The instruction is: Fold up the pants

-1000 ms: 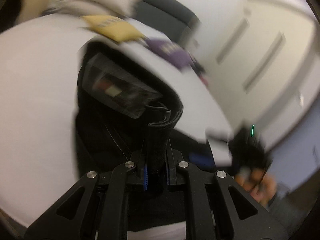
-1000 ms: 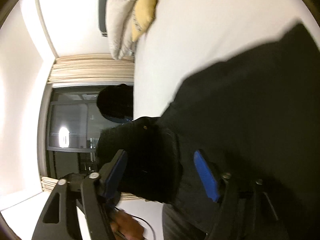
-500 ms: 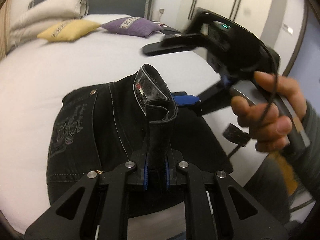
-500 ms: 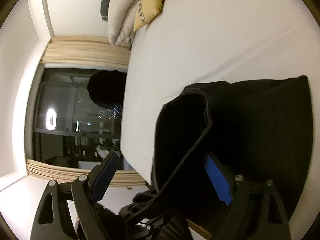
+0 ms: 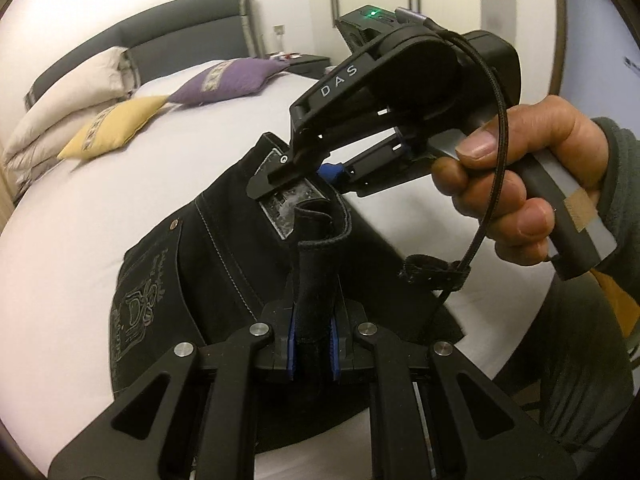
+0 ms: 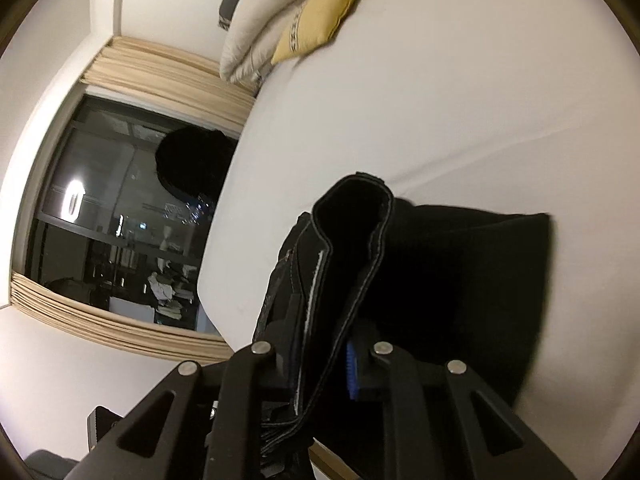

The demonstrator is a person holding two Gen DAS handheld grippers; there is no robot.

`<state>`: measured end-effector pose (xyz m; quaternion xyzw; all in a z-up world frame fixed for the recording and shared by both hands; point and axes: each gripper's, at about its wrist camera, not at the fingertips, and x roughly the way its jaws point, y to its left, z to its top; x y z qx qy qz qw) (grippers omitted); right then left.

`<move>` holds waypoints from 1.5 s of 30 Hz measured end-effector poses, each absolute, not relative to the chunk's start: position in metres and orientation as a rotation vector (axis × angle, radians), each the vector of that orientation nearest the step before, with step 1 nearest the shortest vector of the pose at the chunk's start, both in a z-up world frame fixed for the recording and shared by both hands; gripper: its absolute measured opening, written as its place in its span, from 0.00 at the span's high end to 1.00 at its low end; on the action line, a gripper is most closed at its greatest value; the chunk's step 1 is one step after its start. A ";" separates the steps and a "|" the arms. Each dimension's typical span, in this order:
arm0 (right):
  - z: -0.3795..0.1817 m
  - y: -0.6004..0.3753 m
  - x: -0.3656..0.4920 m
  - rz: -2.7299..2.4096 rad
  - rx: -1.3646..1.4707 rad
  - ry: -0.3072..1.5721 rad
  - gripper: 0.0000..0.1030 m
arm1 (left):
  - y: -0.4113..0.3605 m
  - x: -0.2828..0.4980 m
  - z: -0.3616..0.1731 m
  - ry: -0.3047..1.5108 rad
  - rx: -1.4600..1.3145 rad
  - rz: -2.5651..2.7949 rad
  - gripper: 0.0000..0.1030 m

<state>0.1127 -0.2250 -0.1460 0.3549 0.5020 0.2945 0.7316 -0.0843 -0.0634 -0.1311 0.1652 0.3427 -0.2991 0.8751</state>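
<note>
Black jeans (image 5: 208, 280) with an embroidered back pocket lie folded on the white bed (image 5: 80, 184). My left gripper (image 5: 313, 350) is shut on the raised waistband, which stands up between its blue pads. My right gripper (image 5: 304, 174) shows in the left wrist view, held by a hand, clamped on the waistband beside the leather patch. In the right wrist view my right gripper (image 6: 320, 354) is shut on a folded band of the jeans (image 6: 440, 280), with the rest of the cloth spread on the bed (image 6: 440, 100) beyond.
A yellow cushion (image 5: 112, 132), a purple cushion (image 5: 232, 80) and stacked white pillows (image 5: 60, 116) lie at the grey headboard. A dark window (image 6: 112, 220) with curtains is left of the bed. Wardrobe doors stand at the back right.
My right gripper has closed from wide open onto the waistband, right next to my left gripper. The left gripper kept its grip and the view steadied over the bed.
</note>
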 end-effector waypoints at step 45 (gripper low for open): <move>-0.194 -0.262 -0.017 0.584 0.990 1.039 0.92 | 0.085 -0.030 -0.164 0.816 0.032 -0.529 0.38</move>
